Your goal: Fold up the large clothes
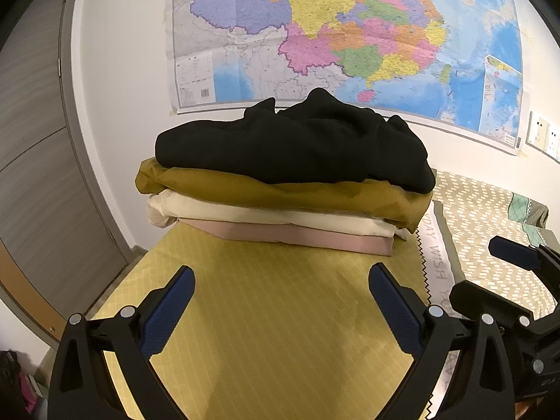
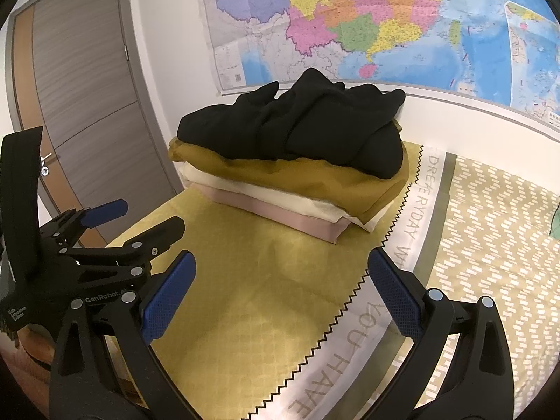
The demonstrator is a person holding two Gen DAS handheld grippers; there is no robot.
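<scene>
Blue-padded fingers (image 1: 168,311) of the left gripper (image 1: 281,309) stand wide apart, gripping nothing; the right gripper (image 2: 281,294) is likewise spread and empty, just right of the left one. Both hover over the yellow diamond-quilted cloth (image 1: 273,332) on the patterned beige bedspread (image 2: 490,231). At the far end, against the white wall under the colourful paper map (image 1: 350,35), sits the folded stack: a crumpled black garment (image 1: 297,143) atop a mustard-olive one (image 1: 280,189), a cream one (image 1: 262,215), and what seems a pink one (image 1: 308,238) lowest.
</scene>
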